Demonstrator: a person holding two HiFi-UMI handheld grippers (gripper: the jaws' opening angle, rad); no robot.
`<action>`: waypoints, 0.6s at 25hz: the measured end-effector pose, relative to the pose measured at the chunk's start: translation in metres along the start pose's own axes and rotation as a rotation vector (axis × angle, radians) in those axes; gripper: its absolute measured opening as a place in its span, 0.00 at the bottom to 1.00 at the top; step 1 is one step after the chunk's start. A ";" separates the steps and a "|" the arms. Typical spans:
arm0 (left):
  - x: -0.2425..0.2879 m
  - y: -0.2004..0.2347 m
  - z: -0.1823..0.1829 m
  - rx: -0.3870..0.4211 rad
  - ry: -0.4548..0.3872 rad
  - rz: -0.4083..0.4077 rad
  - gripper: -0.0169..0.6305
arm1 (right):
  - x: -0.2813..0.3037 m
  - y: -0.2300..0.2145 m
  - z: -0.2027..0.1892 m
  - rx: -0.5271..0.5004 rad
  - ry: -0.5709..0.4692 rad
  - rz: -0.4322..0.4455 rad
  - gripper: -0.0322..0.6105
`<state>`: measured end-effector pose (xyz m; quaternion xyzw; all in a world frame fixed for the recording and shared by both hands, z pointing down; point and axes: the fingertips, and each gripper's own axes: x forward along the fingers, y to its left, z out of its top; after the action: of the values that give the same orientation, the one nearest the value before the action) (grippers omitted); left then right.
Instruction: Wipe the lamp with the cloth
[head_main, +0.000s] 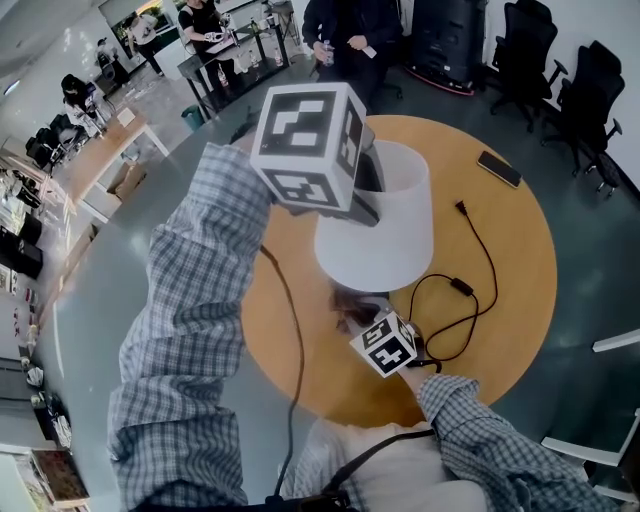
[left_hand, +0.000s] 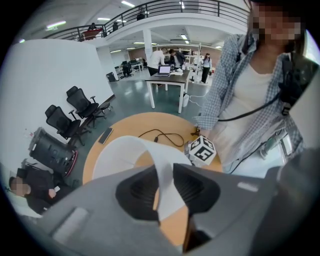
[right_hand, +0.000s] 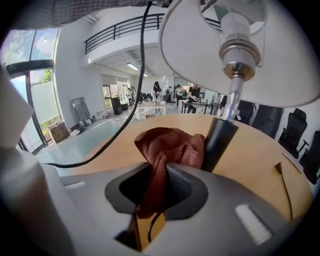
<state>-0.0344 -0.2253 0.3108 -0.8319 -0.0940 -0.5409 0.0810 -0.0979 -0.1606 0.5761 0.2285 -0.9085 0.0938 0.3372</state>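
White-shaded lamp (head_main: 392, 238) at middle of round wooden bench (head_main: 505, 290). Left claw (left_hand: 163, 189) reaches in from above, clamped on shade rim (left_hand: 150, 148). Right claw (right_hand: 156, 192) clamped on rust-red cloth (right_hand: 172, 146), cloth bunched against dark lamp stem (right_hand: 220, 142) beneath shade. Black cable (head_main: 478, 262) looped on bench beside lamp. Phone (head_main: 498, 168) near far edge.

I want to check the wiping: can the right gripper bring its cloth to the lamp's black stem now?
Probably yes. The right gripper, shut on the red-brown cloth, sits under the lampshade with the cloth beside the black stem; nothing stands between them. The left gripper holds the lampshade.
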 end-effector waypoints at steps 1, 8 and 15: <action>0.000 0.000 -0.001 -0.001 -0.001 0.001 0.17 | -0.004 -0.007 0.001 0.031 -0.024 -0.012 0.17; -0.003 0.003 0.000 0.000 -0.004 0.010 0.17 | -0.040 -0.068 -0.017 0.194 -0.070 -0.124 0.17; -0.001 -0.005 0.003 0.007 0.004 0.011 0.17 | -0.042 -0.106 -0.053 0.299 0.004 -0.196 0.17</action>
<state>-0.0331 -0.2197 0.3091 -0.8310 -0.0912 -0.5419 0.0872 0.0105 -0.2215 0.5902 0.3633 -0.8572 0.1949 0.3086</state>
